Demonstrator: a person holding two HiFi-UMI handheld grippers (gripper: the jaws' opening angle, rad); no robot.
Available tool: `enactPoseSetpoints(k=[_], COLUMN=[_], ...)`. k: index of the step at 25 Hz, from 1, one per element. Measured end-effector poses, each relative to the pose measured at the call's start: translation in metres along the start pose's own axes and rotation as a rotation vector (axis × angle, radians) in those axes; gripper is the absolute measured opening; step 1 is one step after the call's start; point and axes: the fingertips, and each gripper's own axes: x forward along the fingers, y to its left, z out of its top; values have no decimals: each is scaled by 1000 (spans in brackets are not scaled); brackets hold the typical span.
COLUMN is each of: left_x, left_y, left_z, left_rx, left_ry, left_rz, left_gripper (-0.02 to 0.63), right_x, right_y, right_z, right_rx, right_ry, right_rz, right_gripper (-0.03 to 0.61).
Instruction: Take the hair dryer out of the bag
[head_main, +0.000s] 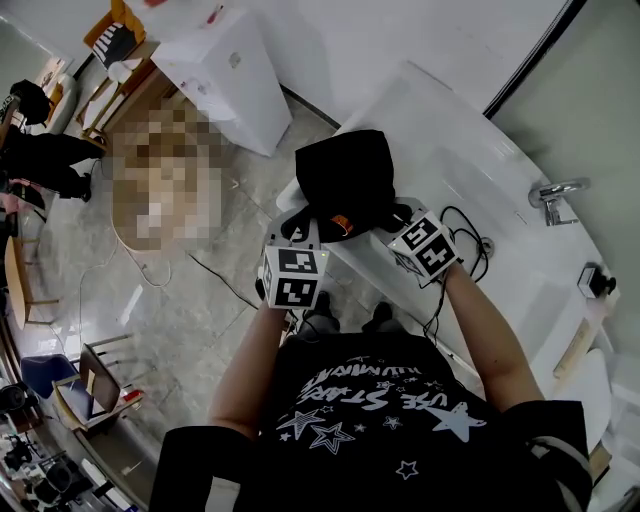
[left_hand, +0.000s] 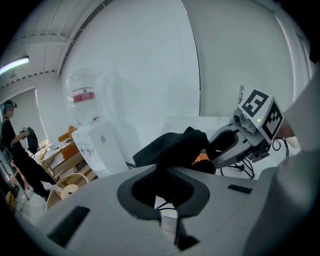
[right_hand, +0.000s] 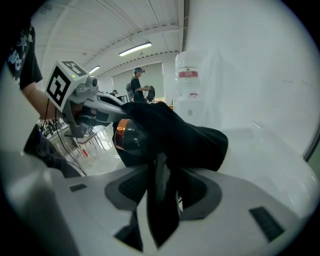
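Two grippers meet on one black bag (head_main: 345, 175), which is held up over the edge of a white ledge (head_main: 480, 150). Left gripper (left_hand: 162, 212): tongs pressed together, with bag cloth running down into the hollow between them. Right gripper (right_hand: 157, 210): tongs pinching a narrow fold of the same black cloth, which stands upright in the gap.

Hair dryer (right_hand: 122, 137) is dark with an orange ring. It sits in the bag, and only its ringed end shows at the opening on the side nearest the person. Head view shows that end as a small orange patch between the two marker cubes.

Nearby:
- black cables (head_main: 462, 240) lie on the ledge just beyond the right gripper
- a chrome faucet (head_main: 553, 193) sits further along the ledge, well apart from the bag
- a white water dispenser (head_main: 230, 75) stands on the floor to the left of the ledge
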Motion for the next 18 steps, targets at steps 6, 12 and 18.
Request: enactPoseSetpoints(k=[6, 12, 18], left_x=[-4, -7, -7], left_y=[-1, -6, -9], left_z=[7, 7, 8], left_rx=[-4, 18, 18], left_ry=[-38, -44, -46], left_rz=[-40, -85, -119], left_gripper=[18, 18, 18], right_x=[-14, -25, -35], right_y=[15, 25, 43], right_z=[-2, -9, -12], right_rx=[0, -10, -12], right_ry=[-23, -32, -44], right_rz=[48, 54, 76], right_gripper=[179, 179, 179])
